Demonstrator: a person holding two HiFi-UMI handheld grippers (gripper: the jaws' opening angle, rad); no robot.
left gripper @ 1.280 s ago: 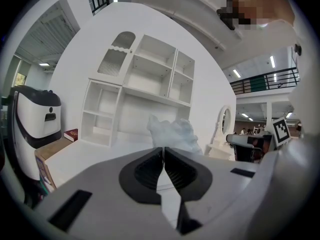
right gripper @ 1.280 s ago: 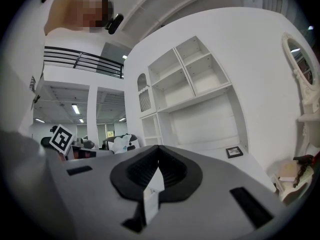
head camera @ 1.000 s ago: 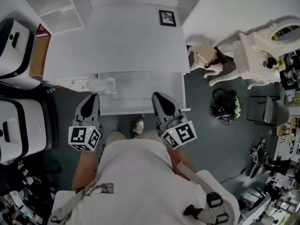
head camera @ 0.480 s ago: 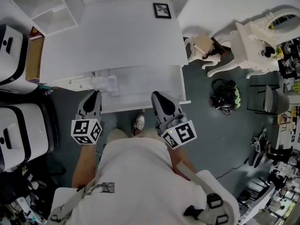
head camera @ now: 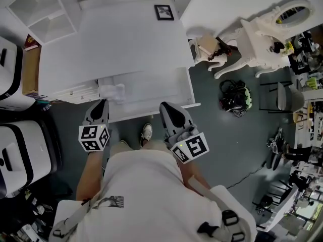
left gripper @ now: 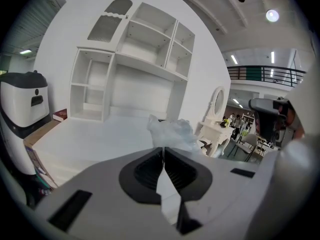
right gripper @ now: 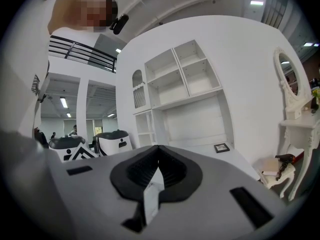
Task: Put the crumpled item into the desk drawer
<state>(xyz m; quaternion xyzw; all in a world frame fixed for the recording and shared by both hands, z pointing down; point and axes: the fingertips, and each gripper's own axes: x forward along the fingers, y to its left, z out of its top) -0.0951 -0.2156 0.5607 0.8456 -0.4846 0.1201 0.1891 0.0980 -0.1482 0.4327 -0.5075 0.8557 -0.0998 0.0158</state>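
This is a big indoor hall that looks like a work lab, not a house. A white desk point(head camera: 116, 39) with an open drawer point(head camera: 151, 92), a white shelf unit point(left gripper: 135, 49) and a fancy white dressing table point(head camera: 262, 39) with an oval mirror point(head camera: 290, 14) stand on a dark grey floor point(head camera: 227, 135). Big white-and-black machines point(head camera: 22, 150) stand right beside the desk. At the side there are piles of gear point(head camera: 303, 185) and a chair point(head camera: 285, 97). Far off, people point(left gripper: 235, 120) sit in a bright room. Up high run a balcony rail point(left gripper: 260, 74) and long strip lights point(left gripper: 272, 56).
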